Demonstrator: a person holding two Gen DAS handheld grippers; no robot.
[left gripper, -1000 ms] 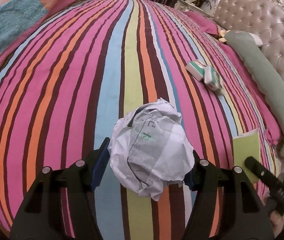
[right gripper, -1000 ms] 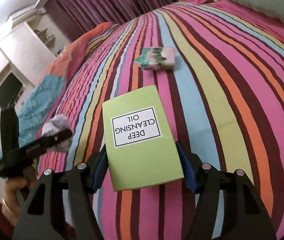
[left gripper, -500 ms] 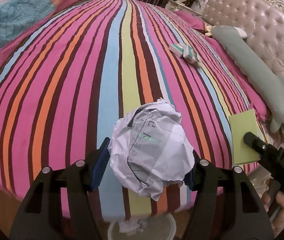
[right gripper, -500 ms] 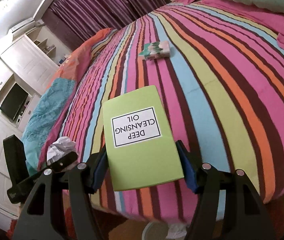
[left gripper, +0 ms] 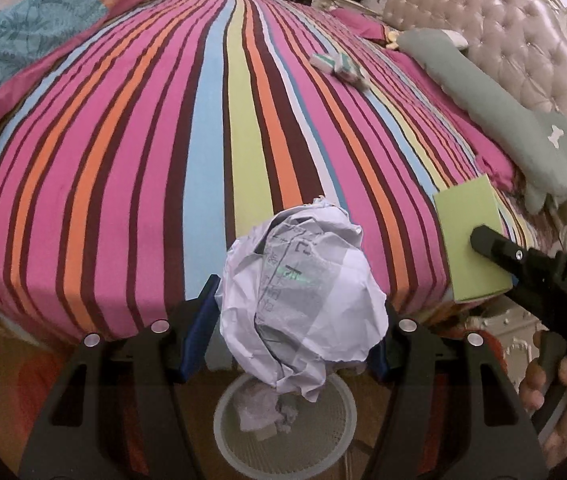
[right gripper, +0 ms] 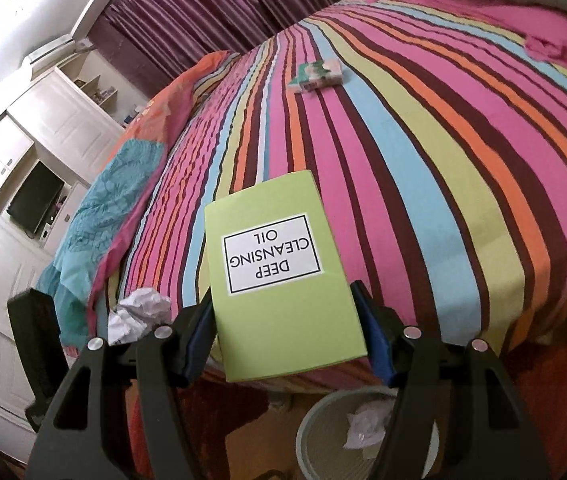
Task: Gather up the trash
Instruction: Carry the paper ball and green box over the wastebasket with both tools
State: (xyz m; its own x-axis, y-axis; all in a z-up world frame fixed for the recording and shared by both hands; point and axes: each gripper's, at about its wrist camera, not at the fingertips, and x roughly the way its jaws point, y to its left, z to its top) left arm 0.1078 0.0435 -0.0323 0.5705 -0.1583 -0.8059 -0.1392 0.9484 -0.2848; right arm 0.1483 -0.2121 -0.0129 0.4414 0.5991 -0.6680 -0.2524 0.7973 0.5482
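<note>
- Striped bedding (left gripper: pixel 187 128) fills most of both views, but since a second ago its near edge has come into sight, so both grippers have been drawn back off the bed.
- Below that edge a round mesh bin (left gripper: pixel 339 436) is now seen on the floor, with crumpled scraps already in it; a second ago it was out of view.
- One small green-and-white packet (right gripper: pixel 315 74) is left on the bed, well apart from both grippers, so more collecting is judged to remain.
- A green box (right gripper: pixel 279 276) marked "DEEP CLEANSING OIL" is clamped by the right gripper (right gripper: pixel 283 336), up and to the left of the bin.
- A ball of crumpled paper (left gripper: pixel 303 300) is pinched by the left gripper (left gripper: pixel 297 332), directly over the bin; release is judged to be next.
</note>
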